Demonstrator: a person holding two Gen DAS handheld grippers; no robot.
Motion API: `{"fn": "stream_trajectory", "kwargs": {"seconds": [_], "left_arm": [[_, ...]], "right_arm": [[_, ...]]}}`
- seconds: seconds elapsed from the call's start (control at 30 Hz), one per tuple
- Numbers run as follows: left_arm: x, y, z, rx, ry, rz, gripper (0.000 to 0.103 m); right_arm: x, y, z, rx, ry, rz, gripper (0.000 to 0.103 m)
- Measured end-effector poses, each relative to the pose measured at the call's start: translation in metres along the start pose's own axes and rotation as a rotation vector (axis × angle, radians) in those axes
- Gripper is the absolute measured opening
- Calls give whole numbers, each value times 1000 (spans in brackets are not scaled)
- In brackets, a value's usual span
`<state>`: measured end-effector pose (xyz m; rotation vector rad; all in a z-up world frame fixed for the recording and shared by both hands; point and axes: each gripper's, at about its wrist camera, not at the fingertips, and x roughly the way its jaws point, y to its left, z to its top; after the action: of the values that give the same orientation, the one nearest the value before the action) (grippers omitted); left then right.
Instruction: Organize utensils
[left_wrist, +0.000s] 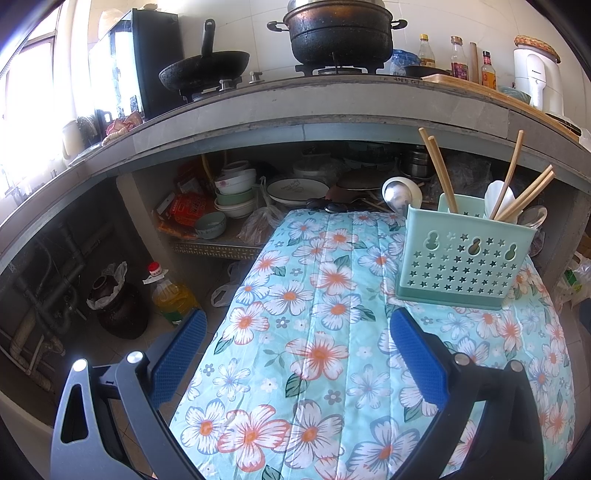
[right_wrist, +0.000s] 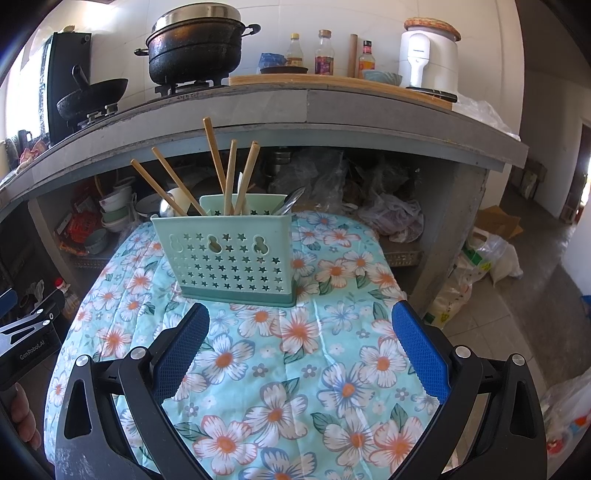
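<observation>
The utensils, wooden chopsticks (right_wrist: 229, 177) and metal spoons (left_wrist: 397, 195), stood in a green holder (right_wrist: 232, 254) on the flowery tabletop (right_wrist: 295, 369), just past the left gripper (left_wrist: 295, 365) and the right gripper (right_wrist: 301, 354), whose blue fingers (right_wrist: 181, 350) were spread wide apart and held nothing. The chopsticks looked light, stiff and thin, so I think it would be best to pinch one near its top end, while the shiny spoons might slip. The bottoms of the utensils were hidden inside the holder, and the stuff under the far counter (right_wrist: 332, 110) was too dark and messy to tell.
</observation>
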<state>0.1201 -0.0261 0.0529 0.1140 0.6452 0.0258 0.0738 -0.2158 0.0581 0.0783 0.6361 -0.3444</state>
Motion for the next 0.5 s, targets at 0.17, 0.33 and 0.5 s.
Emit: {"fn": "stream_trajectory", "kwargs": {"seconds": [0.17, 0.33, 0.5], "left_arm": [[0, 0, 0, 0, 0, -1, 97], [0, 1, 0, 0, -1, -1, 97], [1, 1, 0, 1, 1, -1, 97]], "right_arm": [[0, 0, 0, 1, -1, 0, 95], [0, -1, 0, 2, -1, 1, 95], [0, 0, 0, 2, 0, 0, 95]]}}
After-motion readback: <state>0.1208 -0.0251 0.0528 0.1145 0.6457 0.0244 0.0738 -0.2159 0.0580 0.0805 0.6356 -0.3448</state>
